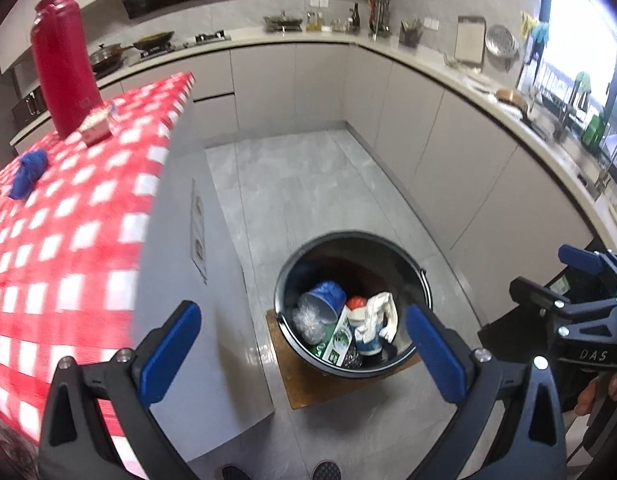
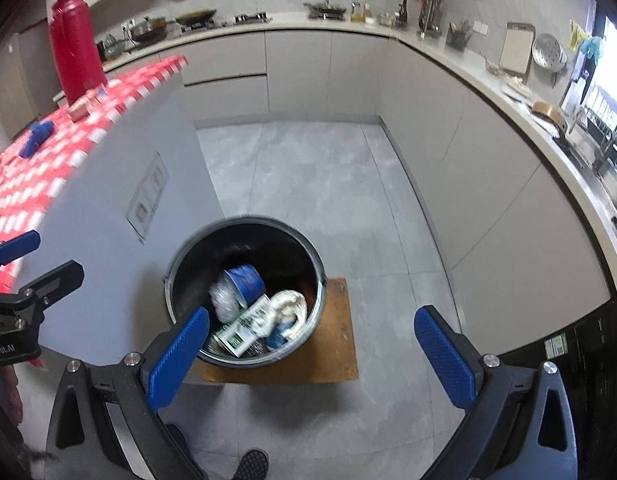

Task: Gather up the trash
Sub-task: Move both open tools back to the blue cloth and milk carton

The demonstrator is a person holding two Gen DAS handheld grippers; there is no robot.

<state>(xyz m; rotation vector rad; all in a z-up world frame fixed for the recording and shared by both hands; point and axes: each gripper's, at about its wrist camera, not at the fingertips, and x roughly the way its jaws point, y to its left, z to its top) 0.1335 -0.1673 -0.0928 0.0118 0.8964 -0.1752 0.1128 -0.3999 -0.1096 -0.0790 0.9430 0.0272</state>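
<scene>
A black trash bin (image 1: 284, 280) (image 2: 176, 268) stands on a brown wooden board (image 1: 308, 388) (image 2: 340, 344) on the floor. It holds a blue cup (image 1: 327, 300) (image 2: 246, 278), crumpled clear plastic (image 1: 308, 322), a green-white carton (image 1: 340, 340) (image 2: 238, 330) and white crumpled paper (image 1: 382, 312) (image 2: 288, 304). My left gripper (image 1: 304, 350) is open and empty above the bin. My right gripper (image 2: 310, 356) is open and empty above the bin; it also shows at the right edge of the left wrist view (image 1: 580, 288).
A table with a red-white checked cloth (image 1: 80, 216) (image 2: 48, 168) is at the left, carrying a red thermos (image 1: 62, 60) (image 2: 76, 44), a blue cloth (image 1: 28, 172) (image 2: 38, 136) and a small red box (image 1: 94, 126). Kitchen counters (image 1: 448, 68) run along back and right.
</scene>
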